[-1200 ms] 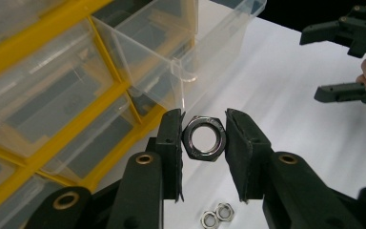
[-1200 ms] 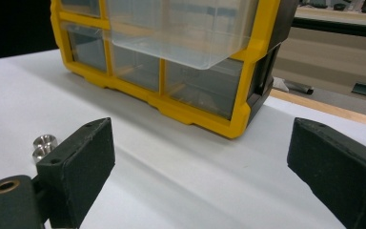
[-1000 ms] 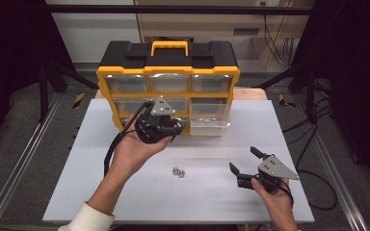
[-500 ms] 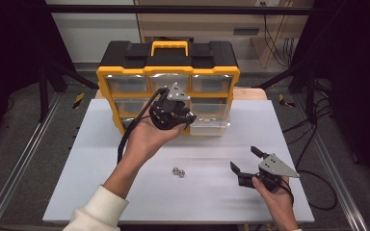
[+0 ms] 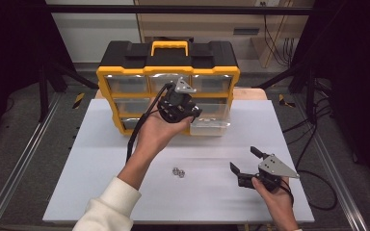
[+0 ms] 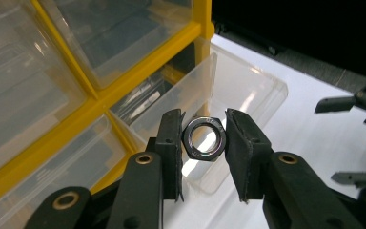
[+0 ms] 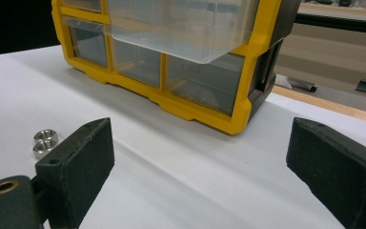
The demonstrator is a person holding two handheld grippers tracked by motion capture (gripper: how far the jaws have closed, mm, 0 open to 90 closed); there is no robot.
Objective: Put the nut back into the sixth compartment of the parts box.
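My left gripper (image 6: 204, 143) is shut on a steel hex nut (image 6: 205, 138), held upright between its two black pads just above the pulled-out clear drawer (image 6: 233, 95). In the high view that gripper (image 5: 179, 105) hovers in front of the yellow and black organizer (image 5: 168, 72), beside its open bottom-right drawer (image 5: 211, 126). Two more nuts (image 5: 178, 172) lie together on the white table. My right gripper (image 5: 243, 161) rests near the table's front right, open with nothing between its pads; its own view shows the two nuts (image 7: 44, 140) at the left and the organizer (image 7: 181, 57) ahead.
The organizer's other clear drawers (image 5: 127, 84) are closed. The white tabletop (image 5: 77, 159) stretches wide on the left and front. Dark stands and cables (image 5: 318, 120) flank the table on both sides; a wooden edge (image 5: 250, 94) shows behind the organizer.
My left hand has carried the nut to the right and slightly up, from the organizer's middle toward the open drawer. The right gripper and the two loose nuts have stayed put.
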